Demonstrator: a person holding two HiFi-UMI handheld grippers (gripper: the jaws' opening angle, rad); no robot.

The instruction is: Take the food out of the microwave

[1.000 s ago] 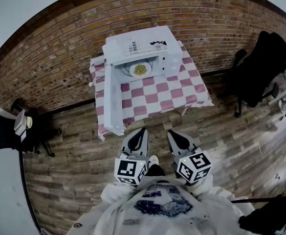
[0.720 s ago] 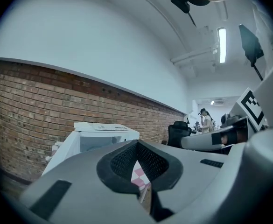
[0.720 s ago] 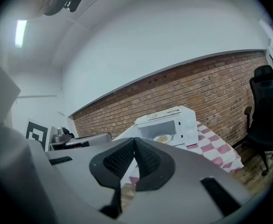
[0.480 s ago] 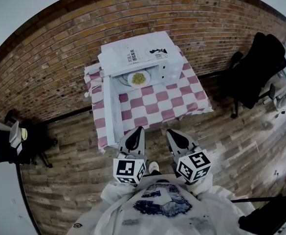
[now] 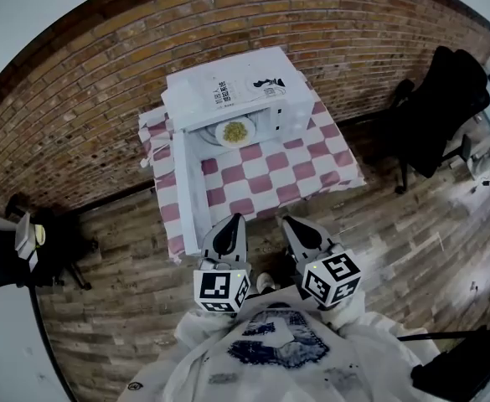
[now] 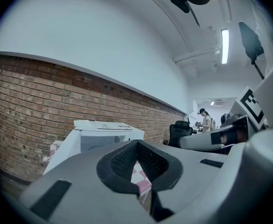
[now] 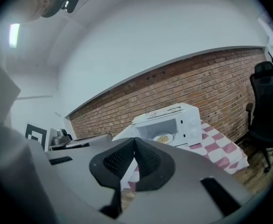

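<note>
A white microwave (image 5: 232, 90) stands at the back of a table with a pink-and-white checked cloth (image 5: 270, 174). Its door (image 5: 188, 187) hangs wide open to the left. Inside sits a white plate of yellowish food (image 5: 236, 131), also seen in the right gripper view (image 7: 163, 137). My left gripper (image 5: 229, 231) and right gripper (image 5: 293, 229) are side by side just short of the table's near edge, both shut and empty. From the left gripper view the microwave (image 6: 106, 133) shows behind the closed jaws.
A brick wall (image 5: 85, 82) runs behind the table. A black office chair (image 5: 446, 107) stands at the right, another dark chair with items (image 5: 14, 245) at the left. The floor is wooden planks (image 5: 429, 249). A person (image 6: 205, 120) stands far off in the left gripper view.
Both grippers and I have moved closer to the table; the microwave and table have shifted up and slightly left in the head view. The jaws stay shut.
</note>
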